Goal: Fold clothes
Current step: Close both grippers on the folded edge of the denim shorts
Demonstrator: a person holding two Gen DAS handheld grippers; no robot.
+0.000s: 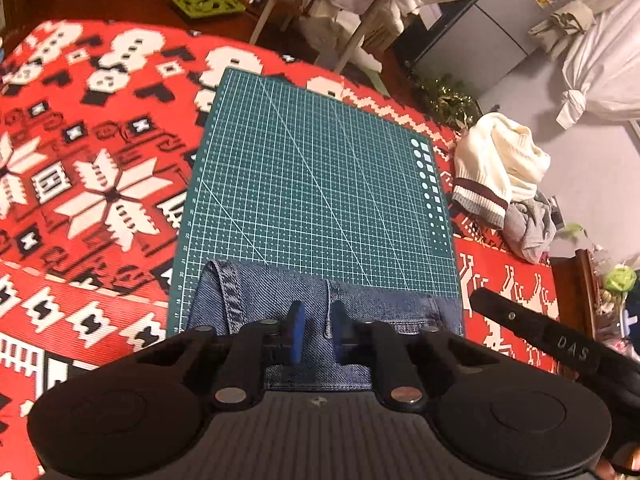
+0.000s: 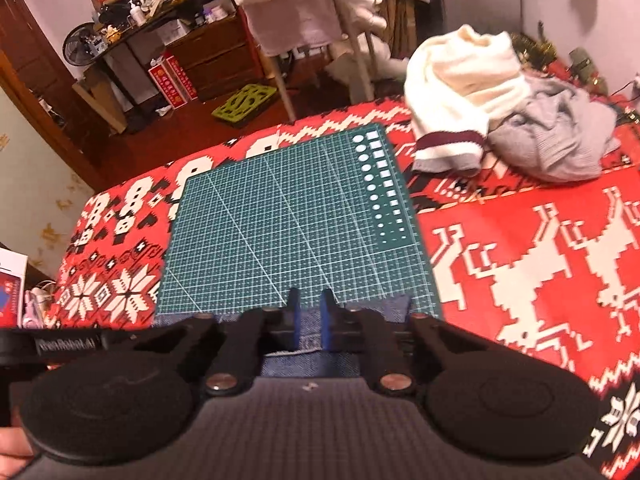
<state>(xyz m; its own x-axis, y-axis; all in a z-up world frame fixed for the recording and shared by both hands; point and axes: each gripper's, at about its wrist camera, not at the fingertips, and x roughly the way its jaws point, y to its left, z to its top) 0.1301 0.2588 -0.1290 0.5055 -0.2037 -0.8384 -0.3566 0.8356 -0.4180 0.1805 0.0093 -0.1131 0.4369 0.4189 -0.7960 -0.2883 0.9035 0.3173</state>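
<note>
My left claw [image 1: 316,330] and right claw [image 2: 310,326] each stand narrowly parted above the denim garment [image 1: 280,300], gripping nothing. It lies on the near edge of the green cutting mat [image 1: 312,184]. Far right, a cream sweater [image 2: 460,92] tops a grey heap [image 2: 560,140].

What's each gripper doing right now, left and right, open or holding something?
Left gripper: open, jaws apart over the denim garment, nothing clamped.
Right gripper: open, jaws apart over the denim's edge, not gripping.
</note>
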